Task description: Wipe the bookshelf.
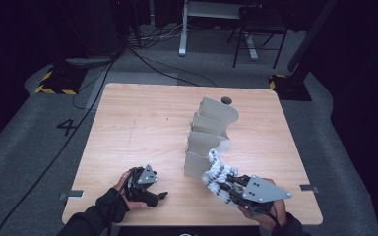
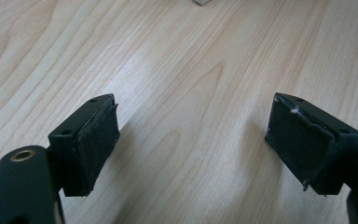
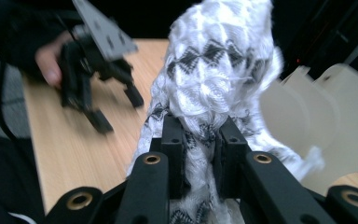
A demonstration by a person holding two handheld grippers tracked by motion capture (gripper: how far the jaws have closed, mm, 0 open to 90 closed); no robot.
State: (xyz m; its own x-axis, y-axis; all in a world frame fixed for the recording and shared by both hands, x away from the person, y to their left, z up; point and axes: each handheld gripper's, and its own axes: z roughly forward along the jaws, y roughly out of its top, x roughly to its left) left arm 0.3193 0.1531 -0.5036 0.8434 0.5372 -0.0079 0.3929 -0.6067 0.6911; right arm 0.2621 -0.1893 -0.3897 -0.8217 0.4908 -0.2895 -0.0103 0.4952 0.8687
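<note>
Right gripper [image 1: 225, 188], held in the person's right hand [image 1: 262, 212] at the near right part of the wooden table [image 1: 142, 128], with its jaws pinched tight on a white cloth with a black diamond pattern [image 1: 216, 174]. In the right gripper view the cloth [image 3: 214, 79] rises between and above the two black jaws, bunched and puffed out ahead of the fingertips [image 3: 199, 140], while loose folds hang down on both sides of them. Just beyond the cloth, ahead of this gripper and to its right in its own view, stands a beige zigzag divider of upright panels [image 1: 207, 135]; from above, the cloth overlaps the nearest panel's lower corner, and whether the two touch cannot be told. Left gripper [image 1: 163, 195], held in the person's left hand [image 1: 128, 196], well apart from the cloth, near the table's front edge. Its jaws stand spread wide with nothing between them; in the left gripper view the pads [image 2: 95, 140] frame bare wood grain [image 2: 191, 84], and a small pale corner of the divider [image 2: 204, 2] shows far ahead at the top edge. In the right gripper view, the left gripper [image 3: 116, 109] appears beyond the cloth, to its left.
</note>
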